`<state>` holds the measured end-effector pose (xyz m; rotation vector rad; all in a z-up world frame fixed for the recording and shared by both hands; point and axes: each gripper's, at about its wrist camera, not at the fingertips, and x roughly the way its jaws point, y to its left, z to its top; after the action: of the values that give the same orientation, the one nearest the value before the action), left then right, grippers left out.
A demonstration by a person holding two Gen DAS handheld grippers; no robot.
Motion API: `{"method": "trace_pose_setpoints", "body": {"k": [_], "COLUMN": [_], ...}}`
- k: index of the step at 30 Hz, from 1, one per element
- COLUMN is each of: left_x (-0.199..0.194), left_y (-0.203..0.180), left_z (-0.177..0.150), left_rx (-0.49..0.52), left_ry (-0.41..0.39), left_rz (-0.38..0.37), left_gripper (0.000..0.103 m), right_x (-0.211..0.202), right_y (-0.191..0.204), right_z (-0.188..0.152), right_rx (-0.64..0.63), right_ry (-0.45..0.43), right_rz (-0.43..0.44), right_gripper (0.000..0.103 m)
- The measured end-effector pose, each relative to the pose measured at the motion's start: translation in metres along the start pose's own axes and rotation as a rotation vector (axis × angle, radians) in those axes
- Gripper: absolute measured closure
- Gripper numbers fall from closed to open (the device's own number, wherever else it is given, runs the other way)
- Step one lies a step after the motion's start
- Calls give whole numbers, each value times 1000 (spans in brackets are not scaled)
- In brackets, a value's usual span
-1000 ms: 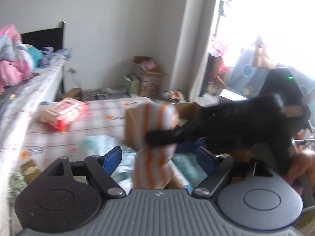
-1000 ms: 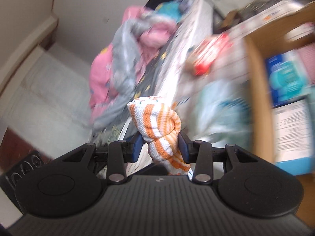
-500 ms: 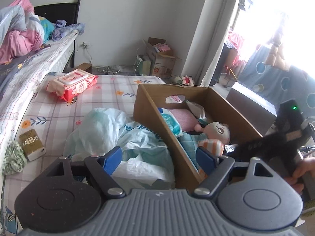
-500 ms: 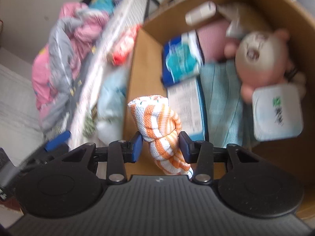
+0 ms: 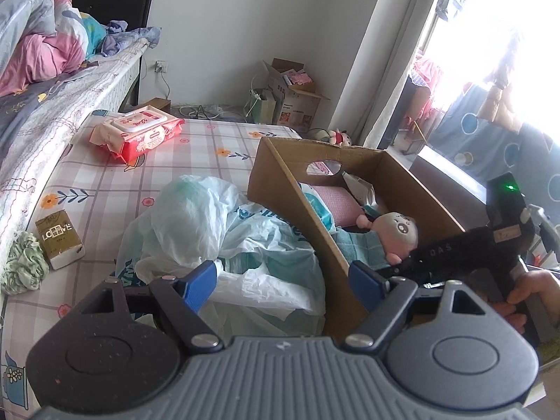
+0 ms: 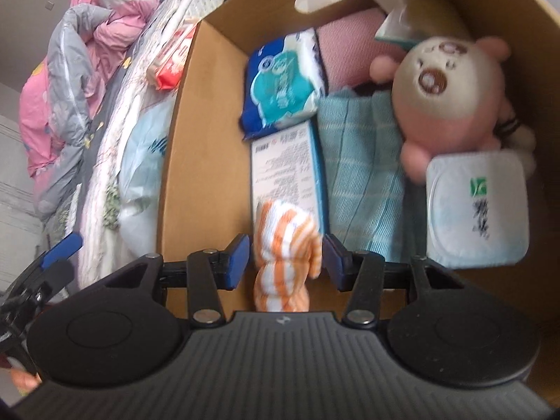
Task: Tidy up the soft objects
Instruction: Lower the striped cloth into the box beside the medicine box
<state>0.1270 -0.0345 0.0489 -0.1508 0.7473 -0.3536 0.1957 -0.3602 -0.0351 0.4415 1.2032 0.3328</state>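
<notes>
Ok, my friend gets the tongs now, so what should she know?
Right tongs: opening, pads clear of the orange striped cloth, which sits between them inside the cardboard box.
Left tongs: open, empty, over the white plastic bag.
In the box already: plush doll, teal cloth, tissue packs.
Left on the table: green cloth, gold tissue pack, red wipes pack.
Next is probably lifting the right tongs away.

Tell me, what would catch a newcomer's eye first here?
Probably the orange-striped cloth between the right tongs, whose jaws are opening over the cardboard box. Next, the pink plush doll lying inside that box, toward its far right. Outside on the checked sheet sits a red wipes pack.
</notes>
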Motion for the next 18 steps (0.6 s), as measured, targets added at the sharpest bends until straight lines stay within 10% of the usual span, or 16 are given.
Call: {"method": "trace_pose_setpoints", "body": {"k": [18], "left_x": [-4], "left_y": [6], "left_z": [-4], "left_rx": [-24], "left_ry": [0], "left_rz": [-3], "left_gripper": [20], "right_x": [27], "right_y": [21], "right_z": [-10], "right_rx": [-87], "right_ry": [121], "right_rz": [17], "right_gripper": [63]}}
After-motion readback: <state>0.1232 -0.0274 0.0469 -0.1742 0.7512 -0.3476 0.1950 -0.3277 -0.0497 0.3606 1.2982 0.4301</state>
